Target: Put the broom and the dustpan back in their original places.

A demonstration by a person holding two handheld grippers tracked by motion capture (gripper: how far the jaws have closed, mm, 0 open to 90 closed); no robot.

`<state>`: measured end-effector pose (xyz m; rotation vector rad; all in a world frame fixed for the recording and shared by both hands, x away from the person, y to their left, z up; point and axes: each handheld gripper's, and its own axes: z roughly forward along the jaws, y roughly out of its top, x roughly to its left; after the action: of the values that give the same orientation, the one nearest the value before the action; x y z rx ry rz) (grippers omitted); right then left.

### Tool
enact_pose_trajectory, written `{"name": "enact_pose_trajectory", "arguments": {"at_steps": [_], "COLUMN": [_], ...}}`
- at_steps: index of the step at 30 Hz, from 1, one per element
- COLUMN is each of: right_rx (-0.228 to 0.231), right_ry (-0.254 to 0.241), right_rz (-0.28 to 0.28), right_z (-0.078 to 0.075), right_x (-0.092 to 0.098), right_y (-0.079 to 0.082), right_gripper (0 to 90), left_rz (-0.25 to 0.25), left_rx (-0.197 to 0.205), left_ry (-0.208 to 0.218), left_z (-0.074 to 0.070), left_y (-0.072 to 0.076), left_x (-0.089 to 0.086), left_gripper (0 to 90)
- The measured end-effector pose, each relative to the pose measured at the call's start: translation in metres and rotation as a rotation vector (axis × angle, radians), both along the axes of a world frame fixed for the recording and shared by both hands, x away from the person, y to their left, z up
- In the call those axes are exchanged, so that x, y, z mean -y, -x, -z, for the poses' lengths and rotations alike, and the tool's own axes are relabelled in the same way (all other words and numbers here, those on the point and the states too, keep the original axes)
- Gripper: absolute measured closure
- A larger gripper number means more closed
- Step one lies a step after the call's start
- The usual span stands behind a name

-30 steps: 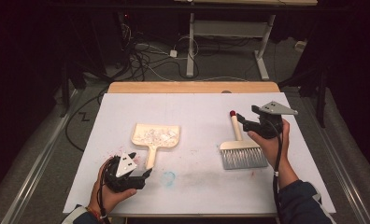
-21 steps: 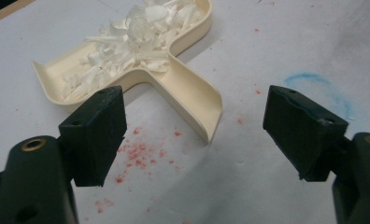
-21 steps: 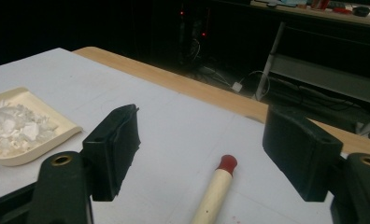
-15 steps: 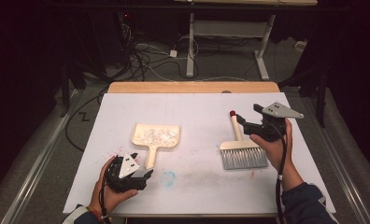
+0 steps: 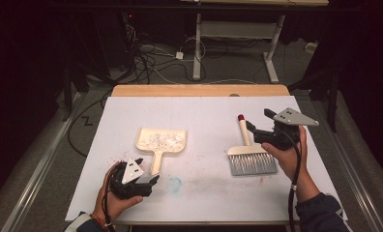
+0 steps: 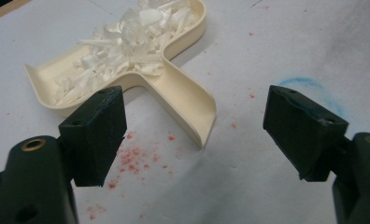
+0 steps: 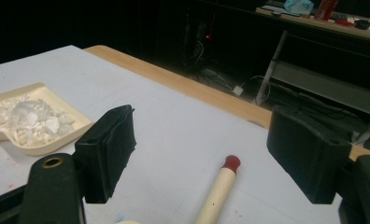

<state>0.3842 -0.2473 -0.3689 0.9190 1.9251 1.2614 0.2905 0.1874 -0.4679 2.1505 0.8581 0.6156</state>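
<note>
- A cream dustpan (image 5: 161, 142) lies left of centre on the white table sheet (image 5: 204, 116), with white scraps (image 5: 162, 139) heaped in its tray.
- A hand brush (image 5: 250, 153) lies flat at the right, its red-tipped handle pointing away and its grey bristles towards the person.
- Red specks and a blue chalk ring (image 5: 174, 183) mark the sheet near the dustpan handle.
- The left gripper (image 5: 143, 180) sits just behind that handle, jaws wide and empty.
- The right gripper (image 5: 255, 126), jaws having just spread wide, hangs above the brush handle, apparently clear of it.
</note>
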Motion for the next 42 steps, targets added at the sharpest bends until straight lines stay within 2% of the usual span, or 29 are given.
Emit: {"name": "enact_pose_trajectory", "arguments": {"at_steps": [18, 34, 42], "right_rx": [0.017, 0.033, 0.040], "right_ry": [0.025, 0.073, 0.119], "right_rz": [-0.046, -0.089, -0.088], "right_z": [-0.004, -0.002, 0.004], "right_x": [0.008, 0.011, 0.012], "right_y": [0.020, 0.044, 0.052], "right_gripper": [22.9, 22.1, 21.7], "left_rz": [0.008, 0.014, 0.021], "left_rx": [0.004, 0.003, 0.004], "left_ry": [-0.005, -0.012, -0.016], "left_z": [0.001, 0.001, 0.001], "left_y": [0.000, 0.000, 0.001], "left_x": [0.001, 0.002, 0.003], "left_gripper": [19.9, 19.6, 19.6]}}
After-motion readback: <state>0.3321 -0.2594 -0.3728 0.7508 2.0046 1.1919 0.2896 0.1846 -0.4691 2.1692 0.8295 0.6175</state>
